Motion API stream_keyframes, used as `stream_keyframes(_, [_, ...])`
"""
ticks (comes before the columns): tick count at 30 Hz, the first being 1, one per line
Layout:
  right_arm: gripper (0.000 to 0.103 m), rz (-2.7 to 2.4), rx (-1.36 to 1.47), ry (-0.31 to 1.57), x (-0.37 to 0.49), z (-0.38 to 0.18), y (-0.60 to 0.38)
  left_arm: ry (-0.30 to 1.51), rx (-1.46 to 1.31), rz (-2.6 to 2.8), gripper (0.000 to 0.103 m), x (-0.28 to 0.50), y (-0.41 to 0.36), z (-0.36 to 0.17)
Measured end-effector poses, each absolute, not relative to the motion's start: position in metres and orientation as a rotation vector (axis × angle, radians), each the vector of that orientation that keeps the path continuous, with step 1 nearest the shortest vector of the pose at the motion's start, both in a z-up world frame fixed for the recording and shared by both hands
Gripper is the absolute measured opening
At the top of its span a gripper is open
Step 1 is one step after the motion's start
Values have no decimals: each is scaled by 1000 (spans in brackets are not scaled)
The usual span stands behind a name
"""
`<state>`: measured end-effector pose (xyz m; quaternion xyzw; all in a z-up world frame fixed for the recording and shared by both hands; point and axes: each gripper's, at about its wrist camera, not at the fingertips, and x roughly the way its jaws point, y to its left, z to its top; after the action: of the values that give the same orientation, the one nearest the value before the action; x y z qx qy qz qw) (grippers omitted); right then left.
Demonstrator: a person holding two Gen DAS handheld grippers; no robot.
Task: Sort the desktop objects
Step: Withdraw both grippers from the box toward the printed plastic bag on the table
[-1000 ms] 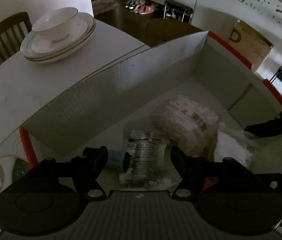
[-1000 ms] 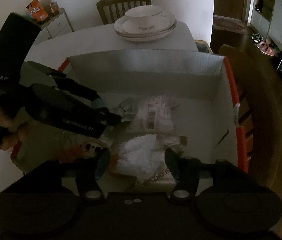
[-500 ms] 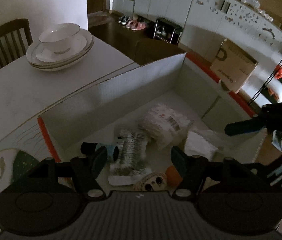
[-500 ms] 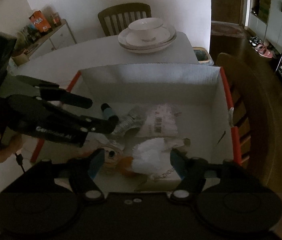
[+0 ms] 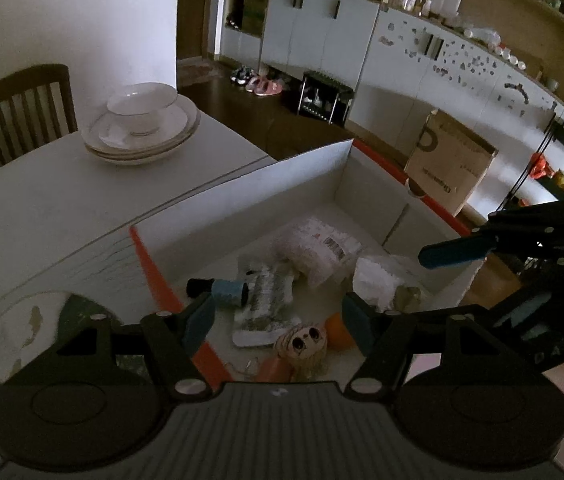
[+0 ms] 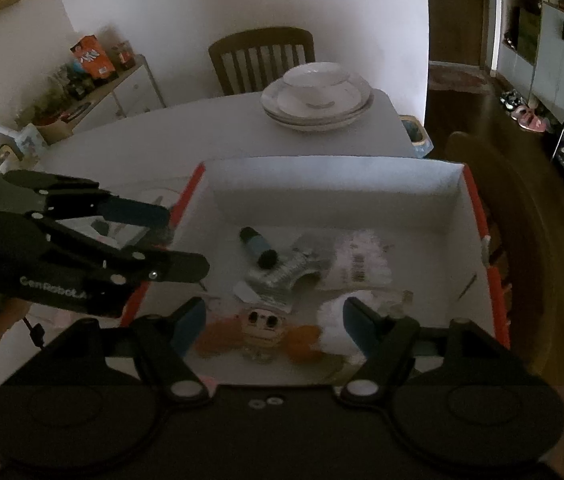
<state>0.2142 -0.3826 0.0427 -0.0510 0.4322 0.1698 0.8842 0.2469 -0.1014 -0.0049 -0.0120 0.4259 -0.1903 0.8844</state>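
A white box with an orange rim (image 5: pixel 302 172) (image 6: pixel 334 176) stands on the table. It holds a small blue bottle with a black cap (image 5: pixel 218 290) (image 6: pixel 257 245), a silver packet (image 5: pixel 266 296) (image 6: pixel 282 272), a white barcoded packet (image 5: pixel 318 248) (image 6: pixel 358 268), a white crumpled bag (image 5: pixel 374 280) (image 6: pixel 334 320) and a doll with orange parts (image 5: pixel 302 340) (image 6: pixel 260 326). My left gripper (image 5: pixel 278 316) is open and empty above the box's near left edge. My right gripper (image 6: pixel 274 318) is open and empty above the box's near side.
Stacked white plates with a bowl (image 5: pixel 142 120) (image 6: pixel 318 96) stand at the far end of the table. Wooden chairs (image 5: pixel 18 112) (image 6: pixel 262 56) stand behind it. A patterned mat (image 5: pixel 14 332) lies left of the box. A cardboard box (image 5: pixel 450 160) stands on the floor.
Both grippers have drawn up and back out of the box, empty and open. More of the box and room shows now.
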Motion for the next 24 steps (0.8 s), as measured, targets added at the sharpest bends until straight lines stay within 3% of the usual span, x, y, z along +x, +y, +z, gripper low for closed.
stream_keyframes(6, [81,359,-106,880,205,46,-362,867,-44,-377,69,228,-76,-3])
stream_keyframes(9, [83,364,-102,873,200,46,-350,860,-36,-359,77,217,-61,-5])
stream_keyframes(24, [92,408,-127,856,191,39,-287,867,-37,-296,92,173,16,-21])
